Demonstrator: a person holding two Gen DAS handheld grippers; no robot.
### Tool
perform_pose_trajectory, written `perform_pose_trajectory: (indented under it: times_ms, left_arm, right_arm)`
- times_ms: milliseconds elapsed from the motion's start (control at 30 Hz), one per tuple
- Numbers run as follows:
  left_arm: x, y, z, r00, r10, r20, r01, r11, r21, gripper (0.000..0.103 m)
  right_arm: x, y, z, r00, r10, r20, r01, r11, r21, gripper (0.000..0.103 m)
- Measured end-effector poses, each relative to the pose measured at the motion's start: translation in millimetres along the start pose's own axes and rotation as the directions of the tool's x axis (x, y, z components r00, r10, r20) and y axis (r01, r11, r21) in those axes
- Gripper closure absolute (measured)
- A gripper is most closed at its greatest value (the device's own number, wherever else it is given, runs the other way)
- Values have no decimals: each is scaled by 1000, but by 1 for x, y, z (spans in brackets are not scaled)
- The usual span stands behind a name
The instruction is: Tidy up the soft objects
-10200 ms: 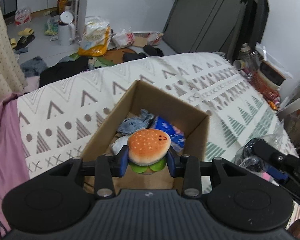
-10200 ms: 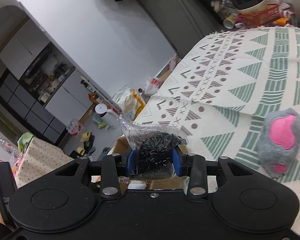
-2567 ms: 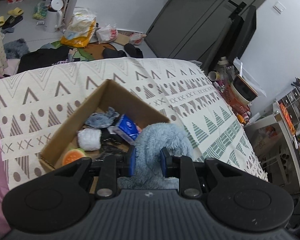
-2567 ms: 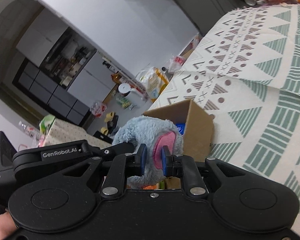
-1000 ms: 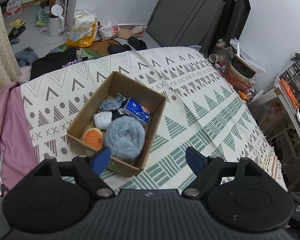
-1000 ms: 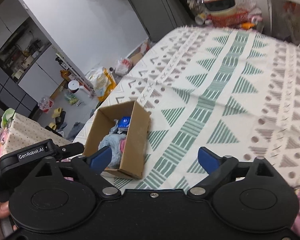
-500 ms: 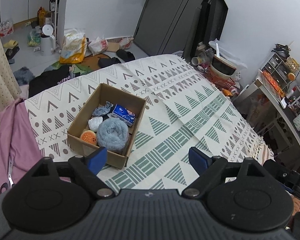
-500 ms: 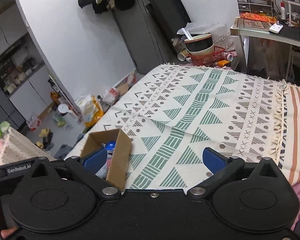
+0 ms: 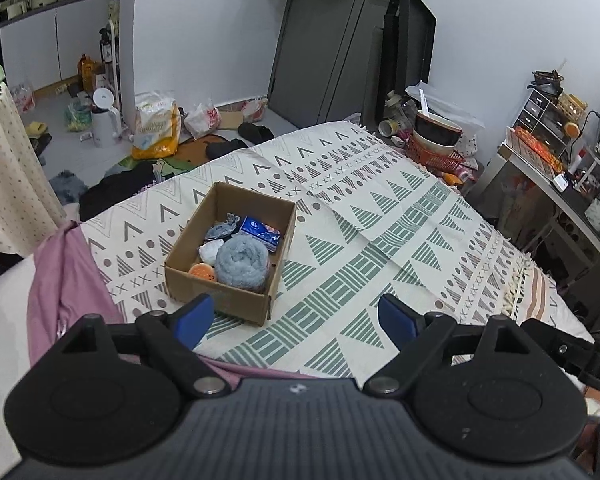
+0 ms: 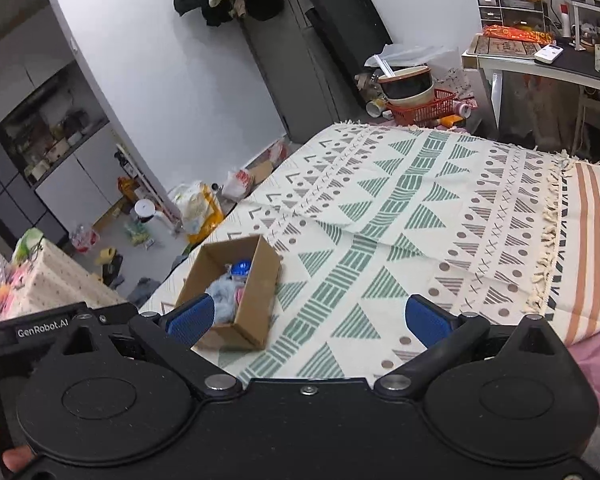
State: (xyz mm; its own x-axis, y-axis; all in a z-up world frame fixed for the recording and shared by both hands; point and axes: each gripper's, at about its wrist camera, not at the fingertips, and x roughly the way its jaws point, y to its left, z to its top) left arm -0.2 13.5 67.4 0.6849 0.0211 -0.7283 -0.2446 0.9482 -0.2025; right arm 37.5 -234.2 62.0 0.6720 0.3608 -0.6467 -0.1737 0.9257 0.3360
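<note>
An open cardboard box (image 9: 256, 304) stands on the patterned bed cover (image 9: 380, 240). Inside lie a fluffy grey-blue plush (image 9: 242, 264), an orange burger toy (image 9: 202, 271), a white bundle (image 9: 210, 252), a small grey toy (image 9: 220, 231) and a blue tissue pack (image 9: 260, 233). The right wrist view shows the same box (image 10: 256, 300) with the plush (image 10: 225, 294) in it. My left gripper (image 9: 296, 318) is open and empty, held high and well back from the box. My right gripper (image 10: 310, 320) is also open and empty, far from the box.
A pink sheet (image 9: 64, 280) hangs at the bed's near left edge. Bags, slippers and a white kettle (image 9: 105, 120) litter the floor beyond the bed. A red basket with bowls (image 9: 434, 148) and a cluttered desk (image 10: 540, 60) stand to the right. A dotted cloth (image 9: 8, 184) is at left.
Both grippers let go of the grey-blue plush into the box, opened wide and pulled up and back. Over the last second the box has shrunk further in both views.
</note>
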Motion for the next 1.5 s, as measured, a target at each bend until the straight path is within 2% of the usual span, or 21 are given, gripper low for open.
perform_pose_trajectory:
  times_ms: [200, 467, 667, 867, 1133, 1500]
  left_arm:
    - [-18, -3, -13, 1000, 16, 17, -17, 999, 32, 15]
    - [-38, 0, -32, 998, 52, 39, -55, 996, 77, 15]
    - [-50, 6, -43, 997, 53, 54, -58, 994, 96, 15]
    - [-62, 13, -48, 996, 54, 77, -64, 989, 134, 15]
    - [-57, 18, -53, 996, 47, 73, -58, 986, 157, 15]
    - [-62, 15, -51, 996, 22, 91, -38, 985, 171, 15]
  right_arm:
    - [-19, -1, -9, 1000, 22, 1, -22, 1000, -8, 0]
    - [-31, 2, -19, 1000, 14, 5, -14, 999, -50, 0]
    - [-37, 8, -24, 1000, -15, 2, 15, 996, -91, 0]
    - [-50, 12, -31, 1000, -17, 26, 19, 998, -62, 0]
    - [-51, 26, -40, 998, -41, 55, 47, 993, -109, 0]
    - [-44, 30, -42, 997, -64, 46, 70, 989, -134, 0]
